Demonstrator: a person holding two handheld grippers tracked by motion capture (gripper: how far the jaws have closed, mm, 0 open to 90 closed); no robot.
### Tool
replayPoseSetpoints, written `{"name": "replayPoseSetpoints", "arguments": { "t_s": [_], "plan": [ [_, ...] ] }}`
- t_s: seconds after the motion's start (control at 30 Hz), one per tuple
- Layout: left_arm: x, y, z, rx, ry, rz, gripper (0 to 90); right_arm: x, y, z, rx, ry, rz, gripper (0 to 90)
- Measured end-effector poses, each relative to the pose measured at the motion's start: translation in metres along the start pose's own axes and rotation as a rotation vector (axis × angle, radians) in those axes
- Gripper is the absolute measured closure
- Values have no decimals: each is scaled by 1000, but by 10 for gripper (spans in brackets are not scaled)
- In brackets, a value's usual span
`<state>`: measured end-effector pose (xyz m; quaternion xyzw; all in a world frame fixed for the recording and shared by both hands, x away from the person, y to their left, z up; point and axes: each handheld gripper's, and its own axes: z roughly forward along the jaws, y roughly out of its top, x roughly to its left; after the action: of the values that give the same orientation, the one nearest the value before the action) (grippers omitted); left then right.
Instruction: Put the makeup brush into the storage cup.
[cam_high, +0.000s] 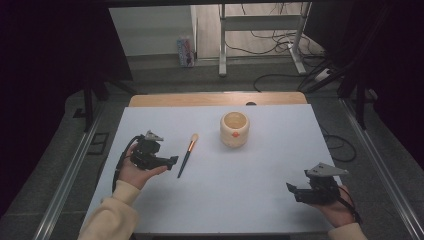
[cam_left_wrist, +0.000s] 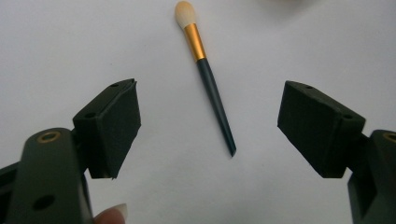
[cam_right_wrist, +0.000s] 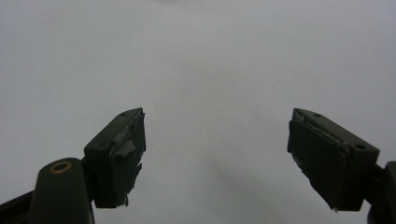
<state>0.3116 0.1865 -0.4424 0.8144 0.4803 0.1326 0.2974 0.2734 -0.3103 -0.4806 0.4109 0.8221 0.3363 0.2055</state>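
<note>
A makeup brush (cam_high: 186, 153) with a dark handle, a gold ferrule and a pale tip lies on the white table sheet (cam_high: 250, 170), its tip pointing away from me. A cream, round holder (cam_high: 234, 129) with an orange dot on its side stands upright to the brush's right, farther back. My left gripper (cam_high: 173, 161) stands open just left of the handle's near end. In the left gripper view the brush (cam_left_wrist: 208, 74) lies ahead between the wide-apart jaws of this gripper (cam_left_wrist: 208, 128), untouched. At the near right my right gripper (cam_high: 291, 191) rests open; in its own view the right gripper (cam_right_wrist: 217, 158) has bare sheet between its jaws.
The wooden table edge (cam_high: 215, 98) shows beyond the sheet. Past it are a metal frame's legs (cam_high: 222, 60), cables (cam_high: 280, 42) on the floor and a small carton (cam_high: 185, 51). Rails (cam_high: 75, 170) run along both sides of the table.
</note>
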Motion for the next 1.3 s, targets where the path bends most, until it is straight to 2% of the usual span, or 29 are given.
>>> {"name": "replayPoseSetpoints", "arguments": {
  "t_s": [0.27, 0.33, 0.6, 1.03, 1.3],
  "plan": [
    [6, 5, 2, 10, 0, -16, 215, 1, 0, 0, 1, -4, -5, 199],
    [7, 8, 5, 17, -22, -22, 215, 0, 0, 0, 3, -4, -5, 199],
    [6, 14, 10, 22, -46, -36, 216, 1, 0, 0, 4, -3, -7, 199],
    [10, 21, 20, 45, -53, -69, 216, 1, 0, 0, 2, -5, -4, 199],
    [8, 29, 27, 74, -55, -54, 215, 1, 0, 0, 4, -3, -7, 199]
  ]
}}
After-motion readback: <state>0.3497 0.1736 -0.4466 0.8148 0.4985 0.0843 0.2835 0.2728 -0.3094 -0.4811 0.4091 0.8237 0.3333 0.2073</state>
